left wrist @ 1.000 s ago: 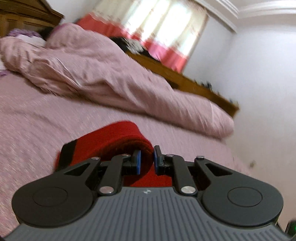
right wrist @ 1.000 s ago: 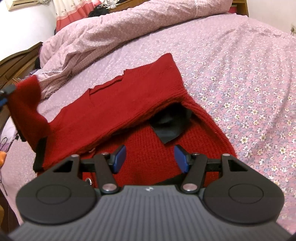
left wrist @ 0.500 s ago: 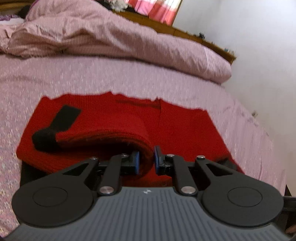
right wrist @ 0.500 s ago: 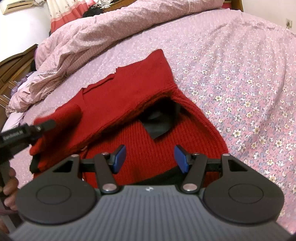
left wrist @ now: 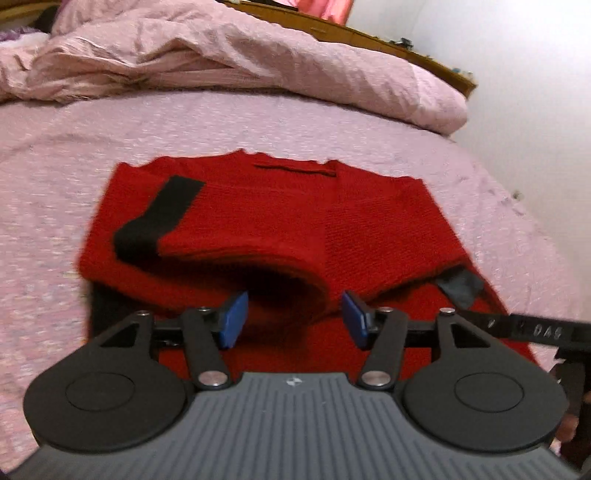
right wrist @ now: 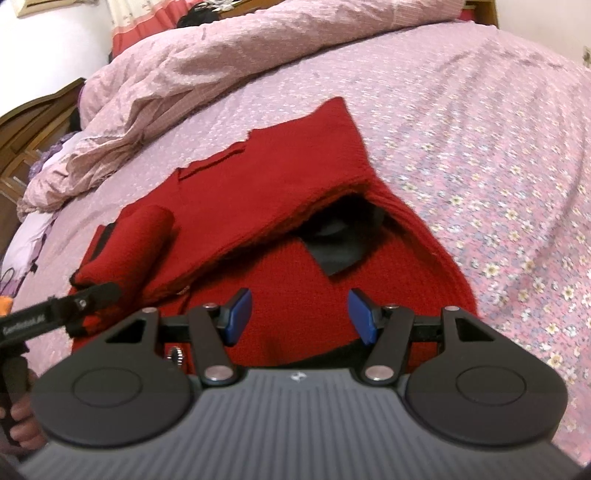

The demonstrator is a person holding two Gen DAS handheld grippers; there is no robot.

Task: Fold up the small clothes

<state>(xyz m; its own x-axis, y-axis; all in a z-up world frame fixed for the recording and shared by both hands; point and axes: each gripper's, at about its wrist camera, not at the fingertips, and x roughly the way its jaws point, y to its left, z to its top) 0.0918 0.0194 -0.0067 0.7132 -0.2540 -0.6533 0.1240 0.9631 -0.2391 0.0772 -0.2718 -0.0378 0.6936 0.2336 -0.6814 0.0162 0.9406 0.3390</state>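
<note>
Red knit sweater (left wrist: pixel 266 206) flat on pink bedspread (left wrist: pixel 44 206), L gripper (left wrist: pixel 291 314) jaws opening w/ folded sleeve (left wrist: pixel 255 254) loose between pads, R gripper (right wrist: pixel 299 314) spread, holding nothing, above sweater hem.

A wide bed (right wrist: pixel 480 155) filled nearly all of both views, spread with a pink sheet printed in small pale flowers. Along its far side lay a rumpled pink quilt (left wrist: pixel 229 48), bunched into long folds and creases. Behind the quilt ran a dark wooden bed frame (left wrist: pixel 424 59), with a few small objects on its top edge, too small to make out. A plain white wall (left wrist: pixel 524 81) rose beside the bed. In the right wrist view a curtain (right wrist: pixel 147 14) with a red lower band hung in the far corner, and dark wooden panelling (right wrist: pixel 33 125) stood at the left edge. The light was soft and even.
</note>
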